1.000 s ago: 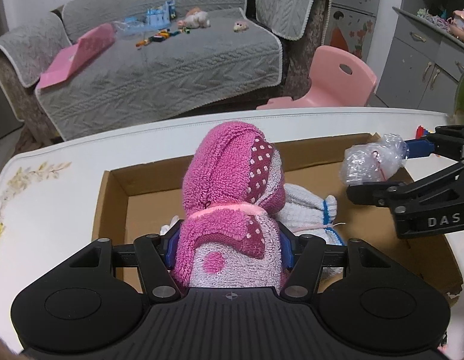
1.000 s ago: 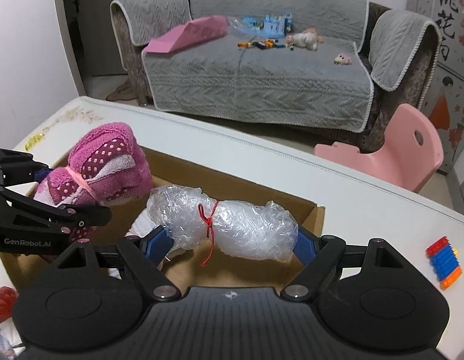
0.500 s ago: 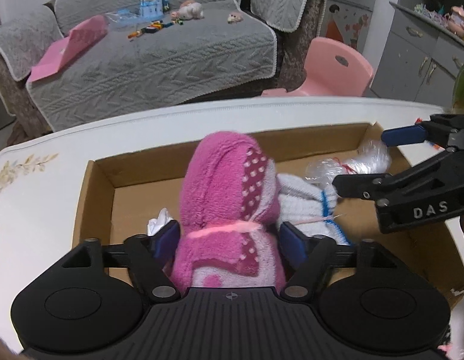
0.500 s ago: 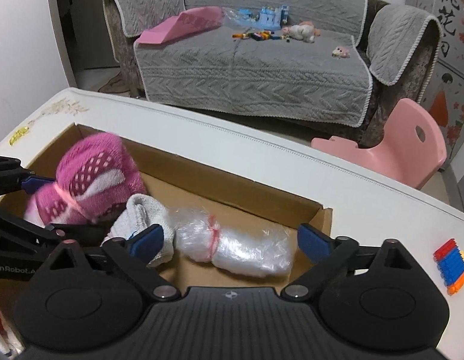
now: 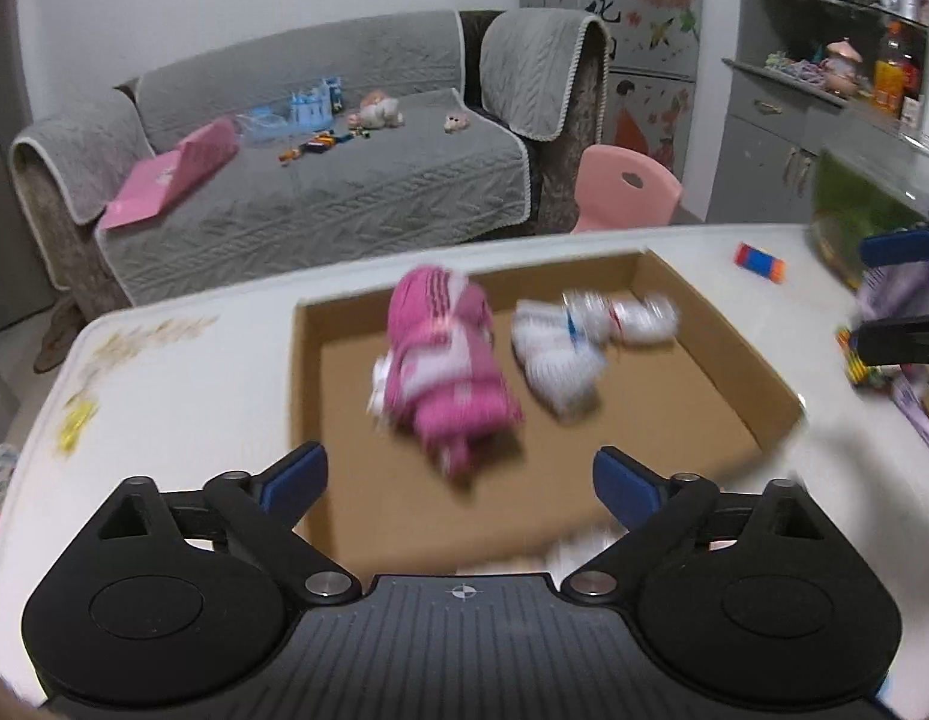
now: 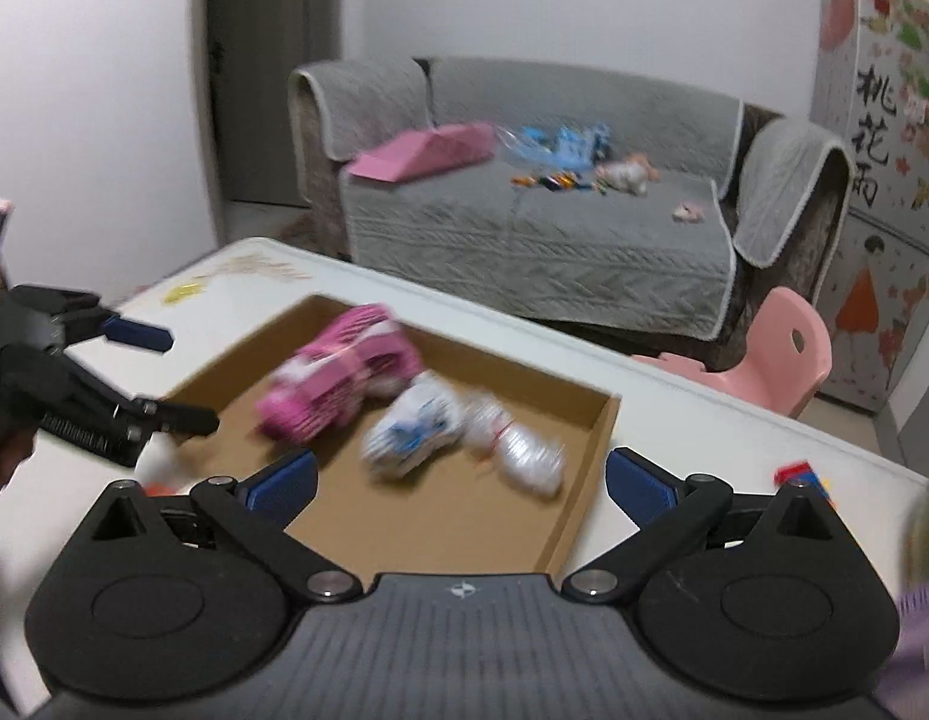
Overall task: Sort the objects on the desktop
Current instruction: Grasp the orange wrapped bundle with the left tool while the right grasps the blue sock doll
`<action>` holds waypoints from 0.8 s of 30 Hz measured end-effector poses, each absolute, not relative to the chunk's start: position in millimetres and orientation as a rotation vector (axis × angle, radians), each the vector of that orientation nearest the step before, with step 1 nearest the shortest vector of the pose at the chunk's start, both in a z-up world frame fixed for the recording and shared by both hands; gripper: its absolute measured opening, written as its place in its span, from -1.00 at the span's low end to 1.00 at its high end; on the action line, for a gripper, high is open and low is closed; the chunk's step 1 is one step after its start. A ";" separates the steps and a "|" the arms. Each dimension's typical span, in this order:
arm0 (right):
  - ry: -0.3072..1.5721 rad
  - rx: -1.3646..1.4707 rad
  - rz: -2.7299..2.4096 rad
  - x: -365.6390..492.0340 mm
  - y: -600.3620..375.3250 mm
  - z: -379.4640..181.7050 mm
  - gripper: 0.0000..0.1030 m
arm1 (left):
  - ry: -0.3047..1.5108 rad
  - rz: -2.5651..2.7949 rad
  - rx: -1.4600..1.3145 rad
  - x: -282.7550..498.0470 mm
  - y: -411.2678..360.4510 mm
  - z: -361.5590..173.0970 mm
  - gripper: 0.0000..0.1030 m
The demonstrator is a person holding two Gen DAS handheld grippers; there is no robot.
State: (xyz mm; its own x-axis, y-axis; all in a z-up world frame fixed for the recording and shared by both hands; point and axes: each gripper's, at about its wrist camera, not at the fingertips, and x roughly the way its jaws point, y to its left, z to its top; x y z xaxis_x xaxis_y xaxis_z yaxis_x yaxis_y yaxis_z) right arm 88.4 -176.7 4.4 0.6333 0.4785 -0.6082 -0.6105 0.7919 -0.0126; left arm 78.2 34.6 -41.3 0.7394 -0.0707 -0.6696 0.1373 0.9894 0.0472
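A shallow cardboard box (image 5: 305, 372) (image 6: 590, 468) lies on the white table. In it lie a rolled pink towel (image 5: 446, 360) (image 6: 338, 378), a white knitted bundle with blue thread (image 5: 560, 360) (image 6: 413, 432) and a bubble-wrap bundle with a red tie (image 5: 644, 315) (image 6: 518, 450). My left gripper (image 5: 458, 477) (image 6: 170, 375) hovers over the box's near-left edge, jaws opening, nothing between them. My right gripper (image 6: 461, 477) (image 5: 872, 294) hangs over the near-right edge, jaws also opening and empty. Both views are motion-blurred.
A red, blue and orange toy block (image 5: 761, 261) (image 6: 800, 474) lies on the table right of the box. A green tank (image 5: 866, 210) stands at the far right. Beyond the table are a pink chair (image 5: 626, 186) and a grey sofa (image 5: 344, 192) with toys.
The left gripper let go of the pink towel and the right let go of the bubble wrap; both bundles now lie in the box. Both grippers opened wide and drew back and up.
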 end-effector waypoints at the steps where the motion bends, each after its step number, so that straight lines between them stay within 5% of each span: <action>1: 0.629 -0.226 0.638 76.3 -180.2 4.0 0.99 | 0.732 -0.116 0.094 62.1 35.7 -43.9 0.90; 8: 0.649 -0.203 0.683 -5.0 -190.9 -43.0 0.99 | 0.791 -0.121 0.098 -22.9 29.6 -84.5 0.91; 19: 0.703 -0.172 0.644 0.8 -161.5 -108.5 0.94 | 0.883 -0.199 0.044 -29.3 2.1 -137.5 0.83; 24: 0.741 -0.125 0.652 8.0 -161.7 -122.4 0.40 | 0.879 -0.205 0.046 -29.3 -5.8 -139.2 0.81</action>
State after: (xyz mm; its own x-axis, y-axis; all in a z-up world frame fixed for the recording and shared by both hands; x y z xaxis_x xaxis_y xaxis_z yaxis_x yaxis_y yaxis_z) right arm 8.0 -161.7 -122.4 0.5521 0.5071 -0.6618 -0.5920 0.7974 0.1171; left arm -29.3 -5.8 -139.2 0.6195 -0.1595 -0.7686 0.1970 0.9794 -0.0445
